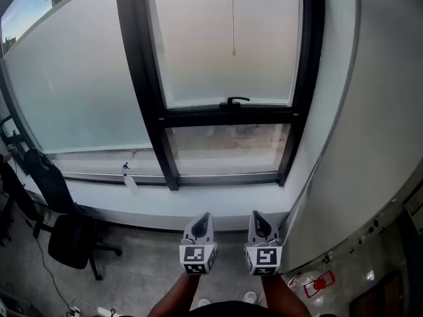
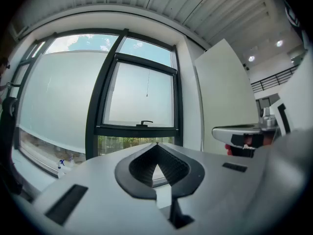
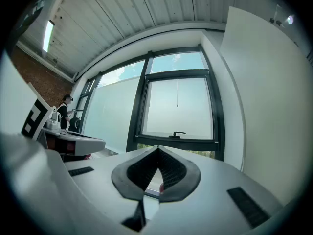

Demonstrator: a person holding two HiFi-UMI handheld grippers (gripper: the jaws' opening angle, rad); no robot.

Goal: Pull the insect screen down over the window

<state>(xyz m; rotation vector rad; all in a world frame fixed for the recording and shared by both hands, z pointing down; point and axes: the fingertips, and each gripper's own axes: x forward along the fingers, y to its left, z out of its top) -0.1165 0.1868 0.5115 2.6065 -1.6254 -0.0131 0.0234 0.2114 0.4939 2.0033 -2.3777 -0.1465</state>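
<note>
Head view first: the left gripper (image 1: 206, 216) and the right gripper (image 1: 256, 215) sit side by side at the bottom of the picture, level, aimed at the window, well short of it. Left gripper view, and the dark ribbed pads (image 2: 168, 168) come together at the tip with nothing between them. Right gripper view tells the same story: jaws pressed together, empty, touching nothing. Now the room. A big frosted pane (image 1: 79, 91) fills the left side, and a white wall panel (image 1: 370, 111) rises on the right, with a ribbed ceiling (image 3: 122, 13) overhead. Between pane and panel stands the black-framed window (image 1: 139, 78), a hazy upper sash over a clear lower strip showing the ground outside. I cannot pick out the insect screen itself; only a thin cord (image 1: 232, 18) hangs from the top of the frame, ending in a small bead about halfway down the upper sash. A black handle (image 1: 234, 100) sits at the bottom edge of that sash. Below runs a white sill (image 1: 218, 200), then grey floor (image 1: 145, 269). A black office chair (image 1: 69, 240) stands at the left, under the sill. A small spray bottle (image 1: 127, 176) rests on the ledge just left of the window frame. Far left in the right gripper view, a person (image 3: 63, 111) stands by the frosted pane.
</note>
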